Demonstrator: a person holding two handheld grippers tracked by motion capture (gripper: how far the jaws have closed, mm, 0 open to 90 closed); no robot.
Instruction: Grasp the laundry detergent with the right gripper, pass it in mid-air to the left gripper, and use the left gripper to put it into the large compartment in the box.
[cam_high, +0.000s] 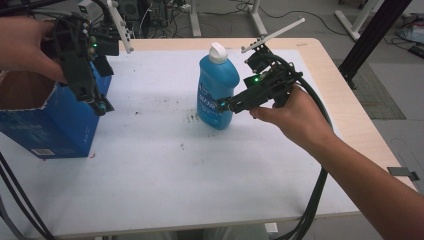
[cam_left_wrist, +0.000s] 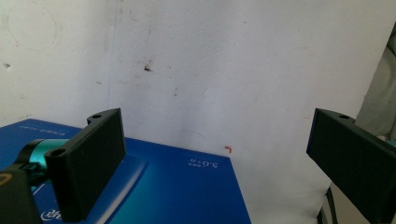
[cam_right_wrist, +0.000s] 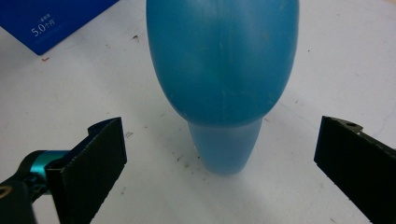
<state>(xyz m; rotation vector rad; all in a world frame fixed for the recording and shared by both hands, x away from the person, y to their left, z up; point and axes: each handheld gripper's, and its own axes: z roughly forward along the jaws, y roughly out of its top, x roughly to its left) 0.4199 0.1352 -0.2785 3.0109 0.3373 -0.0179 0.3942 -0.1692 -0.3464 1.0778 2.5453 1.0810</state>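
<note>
From the high view, a blue bottle with a white cap stands upright near the middle of the white table. The right gripper comes in from the bottle's right side, held nearly level, its tips at the lower part of the bottle's body. That low, sideways line suits a grasp around the body rather than the cap, though contact cannot be confirmed from here. At the table's left edge sits an open blue box. The left gripper hangs over the box's near right corner, pointing down, and touches nothing that can be made out. It seems parked by the box, perhaps ready to steady it if the bottle is meant to go in.

In the left gripper view, the two black jaws stand wide apart with nothing between them. Below them lie the blue box, its printed face up toward the camera, and the bare white table, marked with a few small specks.

In the right gripper view, the jaws are likewise spread wide, one on each side of the blue bottle, with clear table showing between each jaw and the bottle. So the bottle is framed but not gripped. It stands centred between the jaws, which is probably why the hand is held so straight: closing now should catch it evenly. A corner of the blue box shows at the upper left, well apart from the bottle.
</note>
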